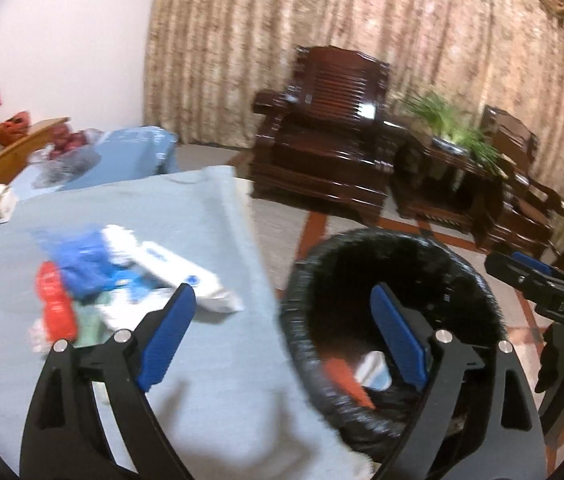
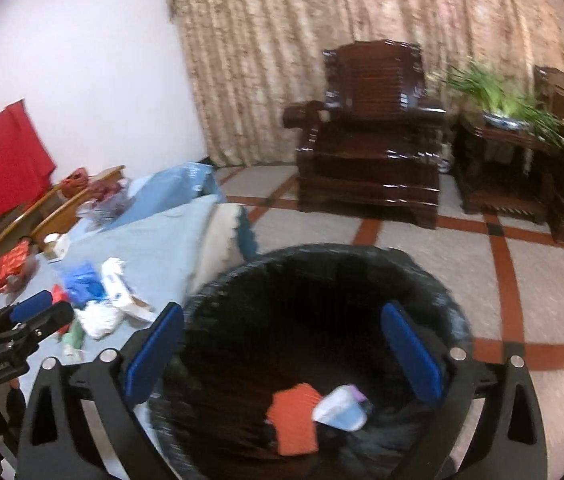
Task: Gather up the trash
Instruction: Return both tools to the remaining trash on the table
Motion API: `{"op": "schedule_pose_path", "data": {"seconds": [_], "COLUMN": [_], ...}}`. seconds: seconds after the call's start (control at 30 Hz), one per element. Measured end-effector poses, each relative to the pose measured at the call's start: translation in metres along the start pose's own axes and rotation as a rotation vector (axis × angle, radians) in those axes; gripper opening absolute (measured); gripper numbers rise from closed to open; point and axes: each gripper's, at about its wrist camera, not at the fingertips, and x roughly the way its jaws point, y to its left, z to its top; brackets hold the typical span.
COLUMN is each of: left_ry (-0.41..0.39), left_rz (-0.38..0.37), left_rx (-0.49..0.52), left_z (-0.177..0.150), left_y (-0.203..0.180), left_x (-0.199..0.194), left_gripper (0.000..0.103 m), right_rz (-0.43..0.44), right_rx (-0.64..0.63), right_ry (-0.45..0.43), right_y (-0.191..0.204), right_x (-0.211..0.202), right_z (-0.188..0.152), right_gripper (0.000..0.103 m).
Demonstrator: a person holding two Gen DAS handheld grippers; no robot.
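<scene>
Hovering both empty claws, left claw (image 1: 282, 336) and right claw (image 2: 282, 356), spread wide | bin (image 2: 321, 272) holding two scraps | wrapper pile (image 1: 122, 276) sitting on table (image 1: 162, 208), I'm guessing halfway

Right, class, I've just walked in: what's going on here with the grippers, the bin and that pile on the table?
A person is clearing trash with two handheld grippers. Both are open and empty: the right gripper hangs over the black-lined bin, the left gripper between table edge and bin. An orange wrapper and a pale crumpled piece already lie in the bin. A pile of wrappers, blue, white and red, waits on the blue tablecloth.
</scene>
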Motion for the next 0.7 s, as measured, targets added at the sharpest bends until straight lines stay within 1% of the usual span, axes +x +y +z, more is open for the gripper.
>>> {"op": "schedule_pose_path", "data": {"seconds": [0.13,0.27,0.37,0.5,0.63,0.67,0.7], "left_ry": [-0.028,-0.039,-0.029,-0.009,0.018,0.025,0.035], "left_rz": [0.092,0.177,0.237,0.308,0.346,0.350,0.355], "left_rx": [-0.030,-0.063,-0.091,-0.119,-0.140,-0.143,-0.148], "left_z": [-0.002,-0.008,-0.016,-0.031,-0.043,-0.046,-0.049], "left_y": [0.034,0.067,0.092,0.119,0.137,0.139,0.141], "left_x": [-0.022,-0.039,-0.048,-0.054,-0.052,-0.050,-0.048], "left_gripper": [0.087,0.087,0.087,0.087,0.087,0.087,0.087], "right_rz": [0.081,0.154,0.211,0.260,0.295,0.304,0.308], "right_rx": [-0.043,-0.099,-0.141,-0.173,-0.219,-0.230,-0.239], "right_ry": [0.003,0.021,0.038,0.058,0.076,0.079,0.083], "right_y": [0.037,0.072,0.103,0.133,0.162,0.168,0.173], "right_x": [0.011,0.025,0.037,0.051,0.065,0.070,0.073], "right_z": [0.002,0.000,-0.005,-0.015,-0.028,-0.031,-0.034], "right_gripper": [0.097,0.097,0.097,0.097,0.096,0.095,0.091]}}
